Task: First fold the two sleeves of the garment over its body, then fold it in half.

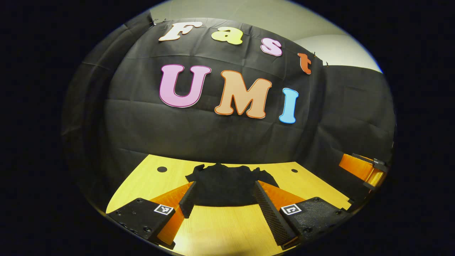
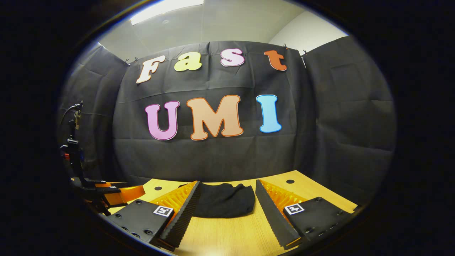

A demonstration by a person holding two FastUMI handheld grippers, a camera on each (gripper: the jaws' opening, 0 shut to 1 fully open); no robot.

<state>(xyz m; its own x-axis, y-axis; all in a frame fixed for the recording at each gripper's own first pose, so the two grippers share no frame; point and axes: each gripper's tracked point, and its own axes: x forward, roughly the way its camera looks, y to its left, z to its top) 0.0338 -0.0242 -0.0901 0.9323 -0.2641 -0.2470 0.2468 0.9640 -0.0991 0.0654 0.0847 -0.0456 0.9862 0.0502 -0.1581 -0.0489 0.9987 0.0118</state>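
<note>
- Garment [image 1: 224, 186]: a black piece of clothing lying flat on the table at about 12 o'clock from both grippers, toward the far edge by the black cloth wall. In the left gripper view its top outline is uneven, with a bump at 11 o'clock and a flap of cloth spreading toward 2 o'clock; its near hem runs straight across. In the right gripper view it [image 2: 224, 201] reads as a compact dark block with a rounded near corner at 4 o'clock (which part is sleeve and which is body I cannot tell).
- Table [image 1: 227, 227]: light yellow wood grain, with a small dark round hole at 10 o'clock and another at 2 o'clock of the garment.
- Left gripper [image 1: 224, 201]: its two fingers are spread wide, ribbed black pads on orange backing, one at 7 o'clock and one at 5 o'clock of the garment. They hover short of the near hem, and nothing is between them. In the right gripper view this gripper [image 2: 106, 193] sits at 9 o'clock, low over the table's left side.
- Right gripper [image 2: 225, 209]: fingers likewise spread apart, flanking the garment's near edge without gripping it. In the left gripper view an orange part of it [image 1: 360, 169] shows at 3 o'clock.
</note>
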